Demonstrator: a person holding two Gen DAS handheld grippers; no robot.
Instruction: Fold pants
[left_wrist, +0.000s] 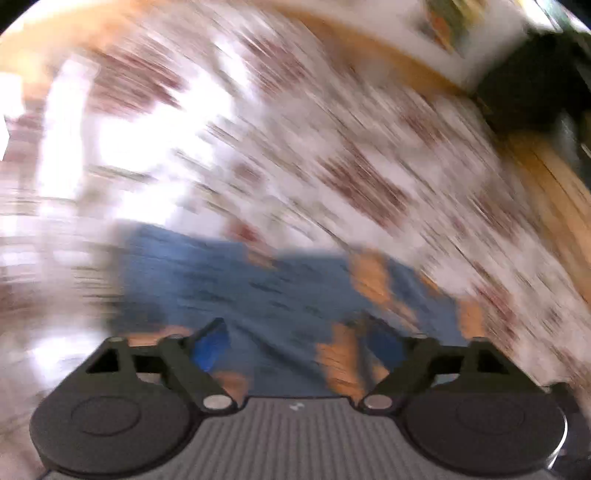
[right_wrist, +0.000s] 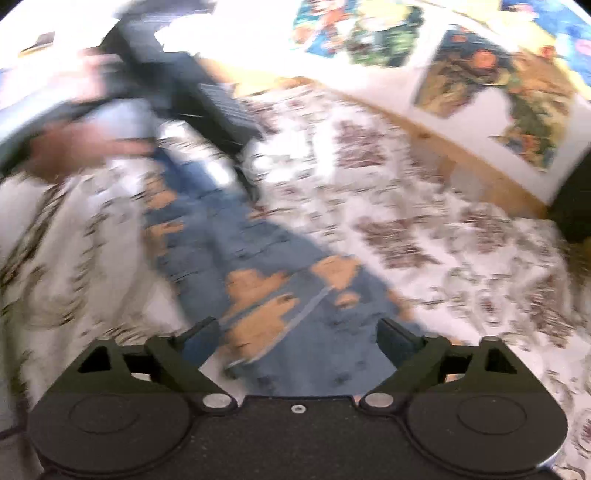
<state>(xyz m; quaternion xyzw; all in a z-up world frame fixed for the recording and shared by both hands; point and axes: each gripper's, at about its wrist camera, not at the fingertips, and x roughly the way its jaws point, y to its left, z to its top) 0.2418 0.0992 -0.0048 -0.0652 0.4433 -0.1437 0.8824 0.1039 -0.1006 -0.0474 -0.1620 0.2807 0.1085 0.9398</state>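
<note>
Lying stretched across a patterned bedspread (right_wrist: 424, 206), the pants (right_wrist: 258, 266) are blue with orange patches — they run from just under the right gripper (right_wrist: 295, 334) away toward the far left, where a blurred hand (right_wrist: 74, 147) shows near their far end. Both views are smeared, so fine creases cannot be read. The right gripper's jaws stand apart with cloth between and below them, not clamped on it. The left gripper (left_wrist: 295, 339) is likewise spread, hovering over an end of the pants (left_wrist: 277, 288). The cloth looks like soft, light fabric: it should drape and bunch rather than hold shape, and slide easily on the spread. Best hold, I judge, is a pinch at a hem or waistband corner at each side edge — thicker there, so less likely to slip out.
</note>
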